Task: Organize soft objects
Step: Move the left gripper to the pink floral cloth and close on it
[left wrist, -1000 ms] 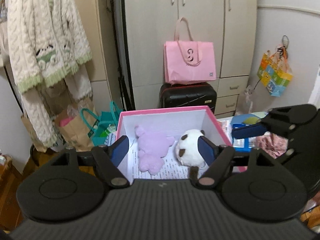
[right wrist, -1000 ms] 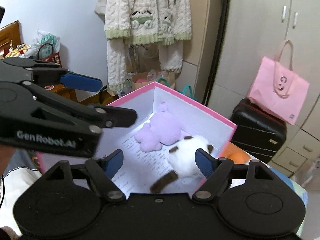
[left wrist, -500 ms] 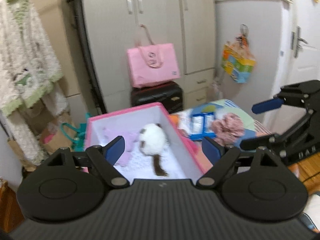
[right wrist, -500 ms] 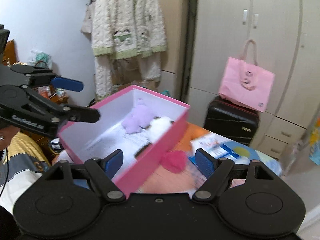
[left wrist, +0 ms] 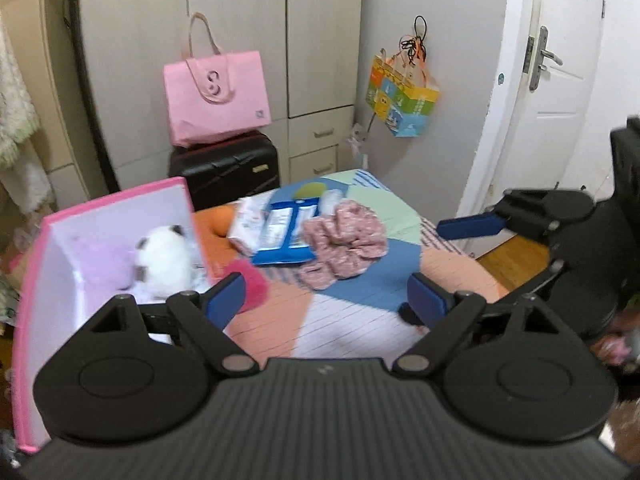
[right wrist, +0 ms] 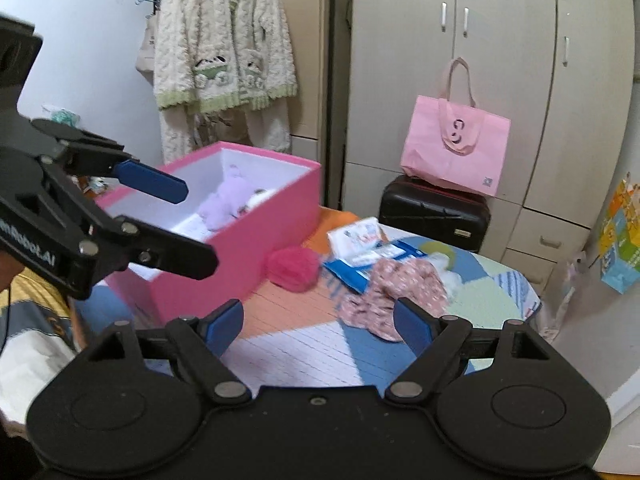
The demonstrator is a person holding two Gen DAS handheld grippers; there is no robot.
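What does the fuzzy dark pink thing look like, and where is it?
Find the big pink box on the patchwork table. Right beside its outer wall lies a fuzzy magenta puff. It is round, plain and much darker pink than the flowery pale pink cloth nearby.

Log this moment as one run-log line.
left tool: open, empty | right tool: open, empty | box: two plush toys inside | pompom, floral cloth: on table, outside box
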